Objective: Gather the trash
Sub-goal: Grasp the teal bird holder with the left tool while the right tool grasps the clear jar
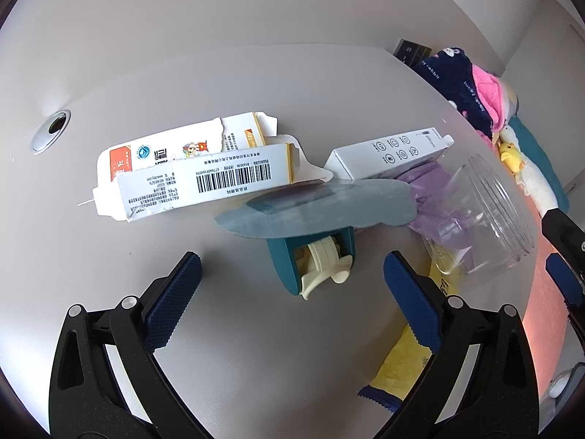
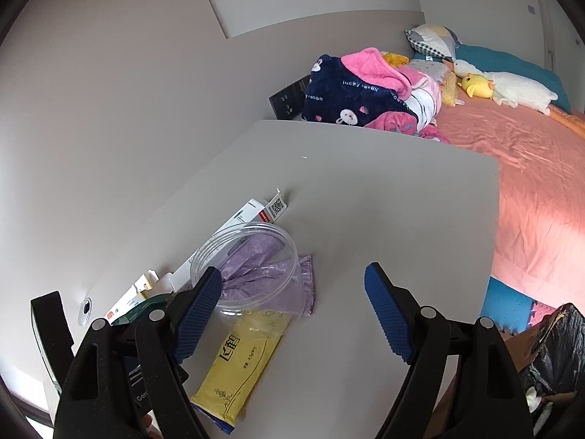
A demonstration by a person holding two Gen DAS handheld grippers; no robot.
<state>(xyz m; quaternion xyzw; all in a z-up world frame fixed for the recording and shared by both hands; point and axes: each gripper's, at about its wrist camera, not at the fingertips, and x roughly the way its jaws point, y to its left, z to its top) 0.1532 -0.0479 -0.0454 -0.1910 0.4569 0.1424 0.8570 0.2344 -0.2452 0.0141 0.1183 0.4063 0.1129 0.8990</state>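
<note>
Trash sits in a bunch on the grey surface (image 2: pixel 365 219). I see a torn box (image 1: pixel 190 172), a white box (image 1: pixel 387 153), a blue tape holder (image 1: pixel 310 245), a purple bag (image 2: pixel 256 274) under a clear cup (image 2: pixel 248 267), and a yellow wrapper (image 2: pixel 237 366). My left gripper (image 1: pixel 292 300) hangs over the tape holder, jaws wide apart, holding nothing. My right gripper (image 2: pixel 294 311) is beside the cup, jaws wide apart, holding nothing.
</note>
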